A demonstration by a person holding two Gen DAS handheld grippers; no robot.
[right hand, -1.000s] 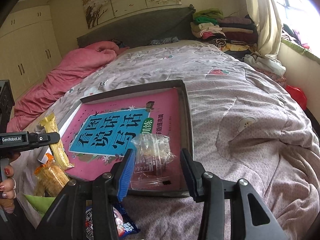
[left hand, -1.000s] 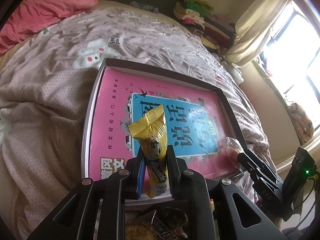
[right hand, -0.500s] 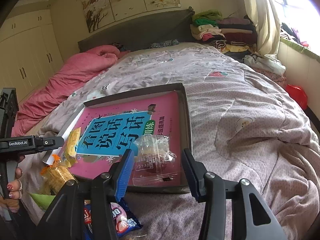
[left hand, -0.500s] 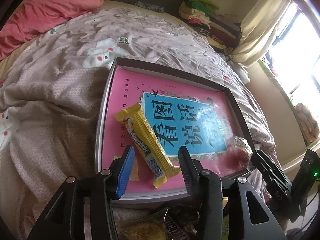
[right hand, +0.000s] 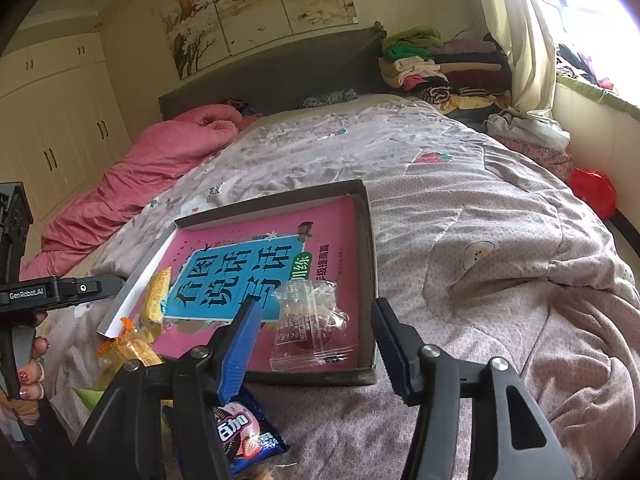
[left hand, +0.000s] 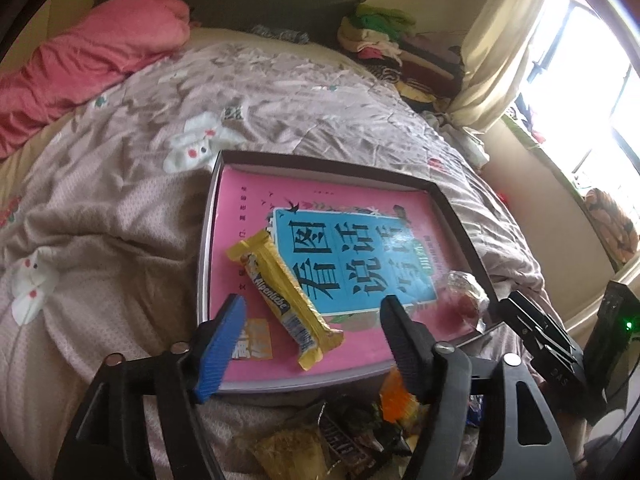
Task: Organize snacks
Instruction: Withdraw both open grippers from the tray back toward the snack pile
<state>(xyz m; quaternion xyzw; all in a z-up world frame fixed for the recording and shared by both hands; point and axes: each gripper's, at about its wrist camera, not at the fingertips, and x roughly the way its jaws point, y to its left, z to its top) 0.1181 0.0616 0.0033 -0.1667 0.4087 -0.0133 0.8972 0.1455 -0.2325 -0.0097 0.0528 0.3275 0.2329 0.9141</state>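
A: Where's the yellow candy bar (left hand: 285,295) rn, and which way is it pointing?

B: Lying flat in the tray (left hand: 206,248), on the pink book (left hand: 248,200). Long axis runs diagonal, one crimped end toward the tray's far-left corner, the other toward the near edge. Label faces up.

A: Left gripper (left hand: 312,312) got it?

B: No. Jaws are opening, pads clear of the wrapper on both sides; the bar's near end lies in the gap between them, untouched.

A: Right gripper (right hand: 316,326)?

B: Also opening, nothing pinched. The clear-wrapped pastry (right hand: 310,326) lies in the tray's near-right corner, between the fingers in view but apart from them.

A: What can't you make out?

B: The snack pile (left hand: 340,436) just outside the tray's near edge is mostly hidden behind the gripper bodies, so only scraps show: an orange pack, a dark wrapper, a blue strawberry cookie pack (right hand: 244,436). From the right wrist, most of the yellow bar is cut off by the tray's left wall. The pastry's filling looks reddish, prob. jam, but it's blurry.

A: Vs a sec ago?

B: Back then the bar stood nearly upright, clamped in the left jaws at the tray's near edge. Now it's down on the book and released. Pastry hasn't moved; the right jaws were narrower around it.
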